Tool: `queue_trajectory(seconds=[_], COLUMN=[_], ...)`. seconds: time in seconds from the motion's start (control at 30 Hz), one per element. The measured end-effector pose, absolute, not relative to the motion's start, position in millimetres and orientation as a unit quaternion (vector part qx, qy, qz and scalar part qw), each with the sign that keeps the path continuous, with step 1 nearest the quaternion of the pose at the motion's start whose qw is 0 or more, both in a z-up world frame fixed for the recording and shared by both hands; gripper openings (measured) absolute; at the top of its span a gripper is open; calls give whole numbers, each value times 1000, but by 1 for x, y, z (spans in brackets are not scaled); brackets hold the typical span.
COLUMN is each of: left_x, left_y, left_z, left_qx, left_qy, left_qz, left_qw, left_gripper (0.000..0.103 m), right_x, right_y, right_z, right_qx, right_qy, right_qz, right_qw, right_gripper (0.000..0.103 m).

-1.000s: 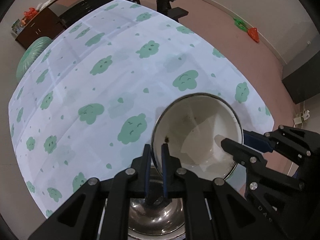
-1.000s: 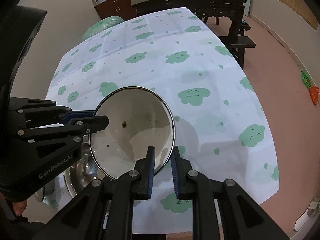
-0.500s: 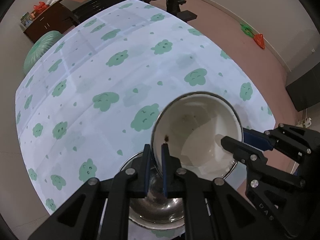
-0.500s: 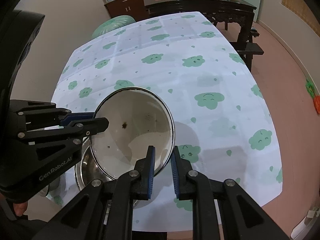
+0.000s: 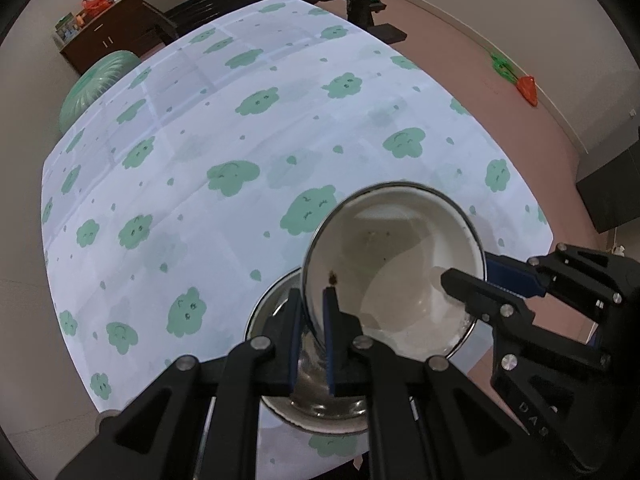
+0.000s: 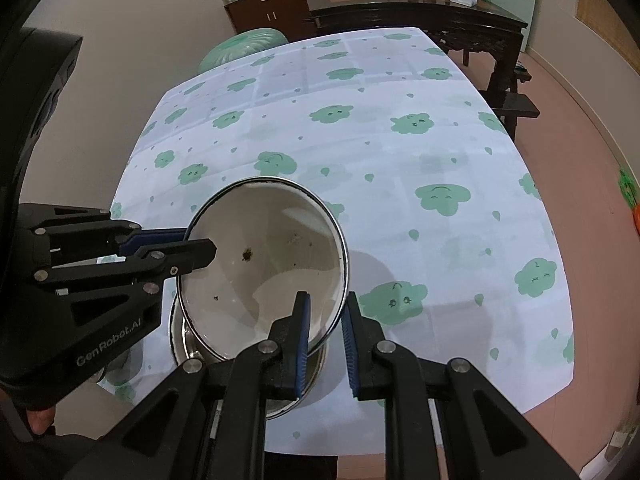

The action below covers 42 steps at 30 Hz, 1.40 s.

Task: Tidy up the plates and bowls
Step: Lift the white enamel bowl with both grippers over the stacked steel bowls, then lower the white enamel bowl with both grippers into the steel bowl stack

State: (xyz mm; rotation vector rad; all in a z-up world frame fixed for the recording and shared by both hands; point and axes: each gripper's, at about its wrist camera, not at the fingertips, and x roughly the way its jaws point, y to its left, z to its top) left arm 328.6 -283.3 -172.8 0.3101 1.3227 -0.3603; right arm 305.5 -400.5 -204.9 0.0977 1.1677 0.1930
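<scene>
Over the steel bowl point(image 5: 276, 320) I've got both jaws pinched on opposite rim edges of this white enamel bowl point(image 5: 400, 264), which feels stiff, light-ish, slick and chippable.

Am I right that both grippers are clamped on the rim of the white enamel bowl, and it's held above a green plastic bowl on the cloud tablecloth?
Not quite: the bowl underneath is shiny steel, not green plastic; the left wrist view shows it best. The rest holds: the left gripper and right gripper both clamp the white enamel bowl by its rim, above the cloud tablecloth.
</scene>
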Motion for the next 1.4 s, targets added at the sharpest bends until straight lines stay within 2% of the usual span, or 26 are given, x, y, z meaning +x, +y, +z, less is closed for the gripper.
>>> queue_trajectory(seconds=[0.67, 1.4], left_x=[304, 286], left_y=[-260, -246], left_z=[-168, -192], left_qx=[132, 134], left_qy=[608, 627], left_qz=[-150, -137], left_qw=[768, 755], left_gripper=[7, 7], right_x=[285, 272], right_y=[-377, -362], right_z=[-200, -221], right_qx=[33, 28], right_qy=[549, 571], right_qz=[110, 125], right_qw=[828, 811], right_gripper=[18, 18])
